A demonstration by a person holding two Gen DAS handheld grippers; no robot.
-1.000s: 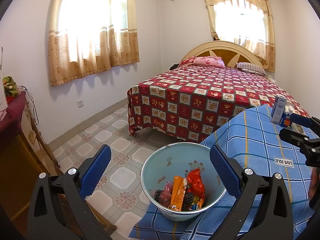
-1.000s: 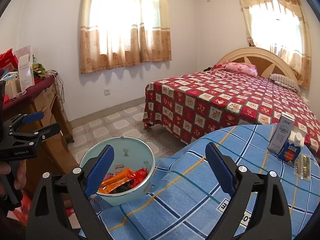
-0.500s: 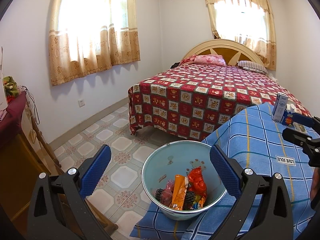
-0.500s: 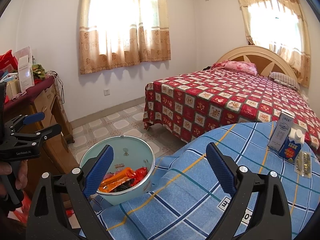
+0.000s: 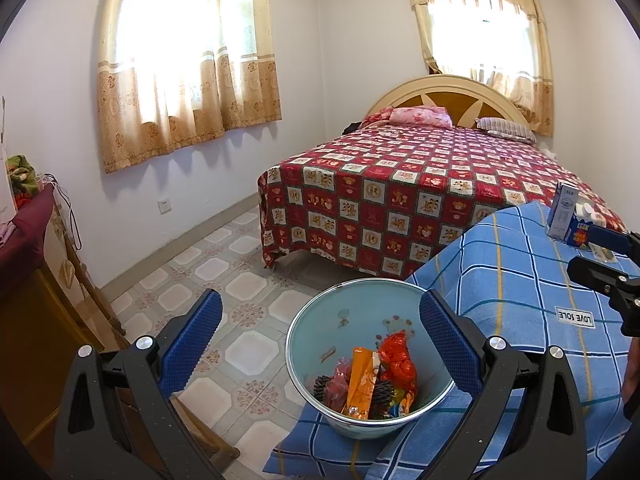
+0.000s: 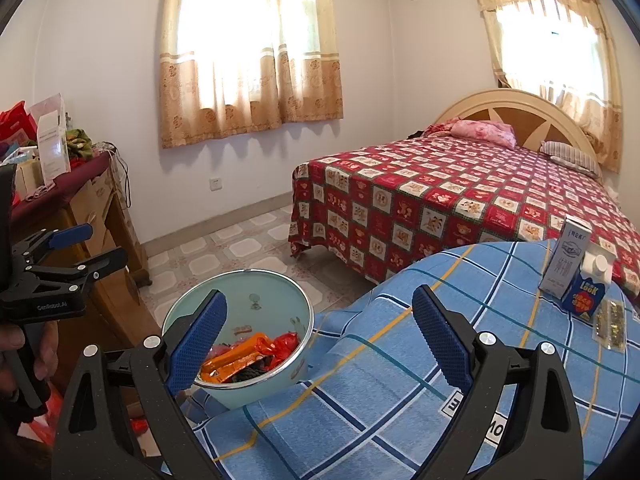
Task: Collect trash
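Right now both my tools hang with fingers spread wide, gripping nothing: the left tool [image 5: 320,344] above the pale blue basin [image 5: 320,328], the right tool [image 6: 320,332] over the blue checked surface [image 6: 400,360]. Collected wrappers [image 5: 372,380] lie in the basin at the surface's near left edge, while a white carton [image 6: 566,260], a blue carton [image 6: 588,292] and a small packet [image 6: 610,324] wait far right.
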